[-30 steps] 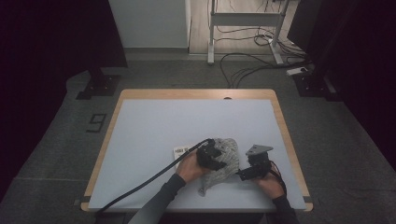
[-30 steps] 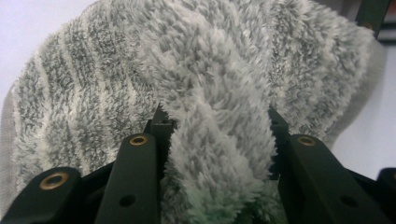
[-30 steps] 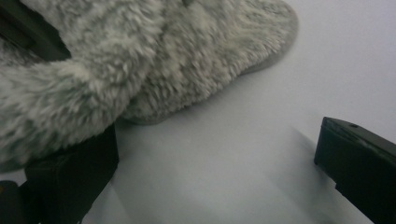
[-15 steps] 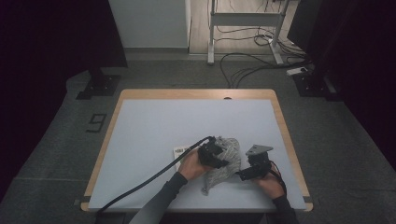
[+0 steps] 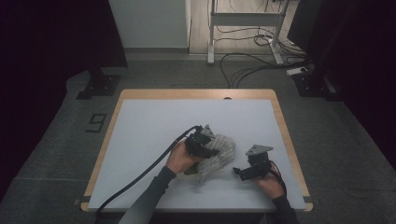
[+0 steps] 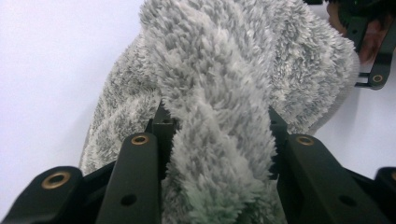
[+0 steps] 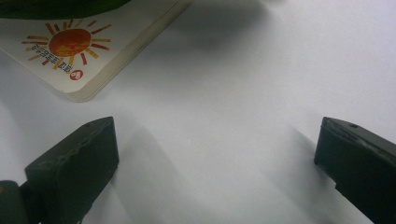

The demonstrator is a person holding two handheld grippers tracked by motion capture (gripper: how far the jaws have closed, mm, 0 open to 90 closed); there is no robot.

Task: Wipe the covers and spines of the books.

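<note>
A fluffy grey cloth (image 5: 220,154) hangs bunched over the white table (image 5: 149,126), right of its middle. My left gripper (image 5: 204,143) is shut on a thick fold of the cloth (image 6: 224,84), which bulges between its black jaws (image 6: 217,128). To the right, my right gripper (image 5: 238,171) rests low on the table and points left towards the cloth. In the right gripper view it (image 7: 215,154) stands open, with bare table between the jaws. A thin white booklet with an orange sun print (image 7: 79,51) lies just beyond its left jaw.
The table has a wooden rim (image 5: 285,135). The left gripper's thick cable (image 5: 140,177) trails to the front left edge. Cables (image 5: 243,70) and stand feet lie on the floor behind. The right gripper (image 6: 373,46) appears past the cloth in the left gripper view.
My left gripper has risen and shifted slightly away from the person, lifting the grey cloth with it. The right gripper has stayed in place.
</note>
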